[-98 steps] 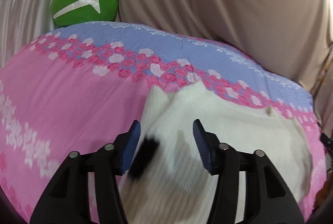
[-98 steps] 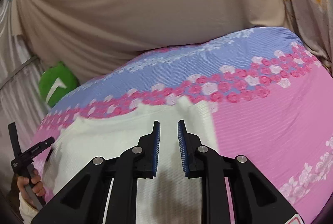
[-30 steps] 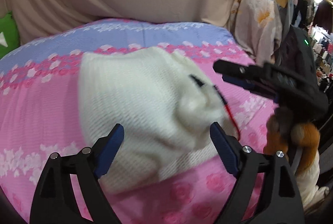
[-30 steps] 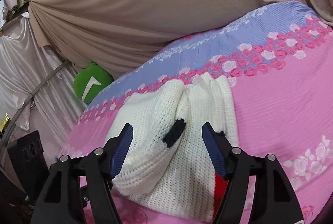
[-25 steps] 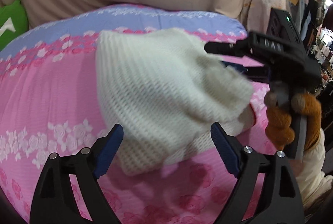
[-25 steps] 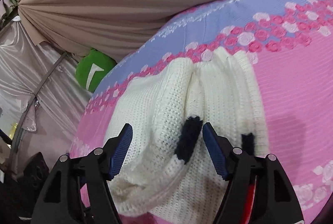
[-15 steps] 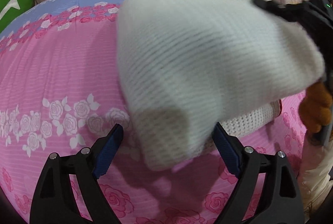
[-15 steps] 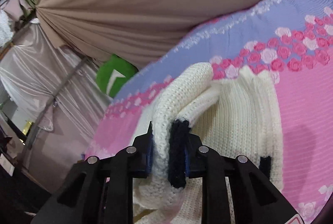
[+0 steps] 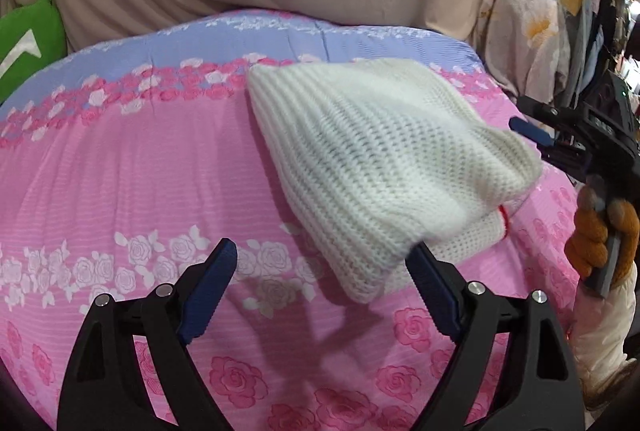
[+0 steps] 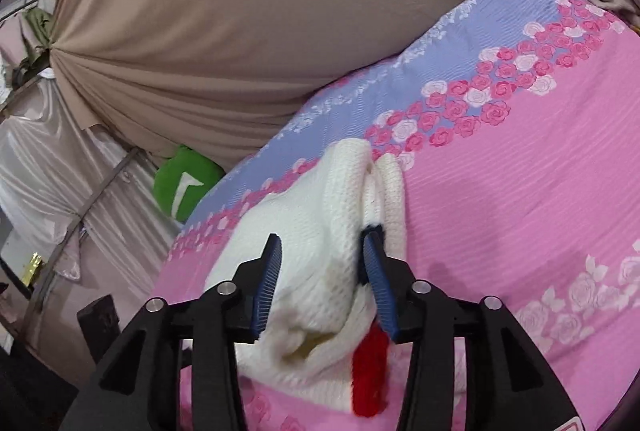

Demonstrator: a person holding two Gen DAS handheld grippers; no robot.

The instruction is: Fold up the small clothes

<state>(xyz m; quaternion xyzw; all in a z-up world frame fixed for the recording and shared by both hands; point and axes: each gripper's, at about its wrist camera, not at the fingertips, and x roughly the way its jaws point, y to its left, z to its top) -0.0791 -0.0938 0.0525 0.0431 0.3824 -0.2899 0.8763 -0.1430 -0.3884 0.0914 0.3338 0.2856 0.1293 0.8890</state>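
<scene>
With the right gripper point(image 10: 322, 271) just opening off the folded white knit garment point(image 9: 372, 167) on the pink rose-print bed cover point(image 9: 132, 167) — and the left gripper point(image 9: 320, 291) hanging wide and empty beside it — the springy top layer is risking flopping open.

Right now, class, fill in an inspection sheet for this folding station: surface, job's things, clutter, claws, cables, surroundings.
Surface: pink and lilac rose-print bedspread, lightly rippled.
Job's things: white knit garment folded over on the bedspread, red trim at its near edge.
Clutter: nothing seen on the bedspread.
Claws: left claw open, nothing between its jaws; right claw has just been opening, a knit fold still between its jaws, pads not pressing.
Cables: nothing seen.
Surroundings: beige drape behind; green cushion at the far edge; hanging clothes beside.
</scene>
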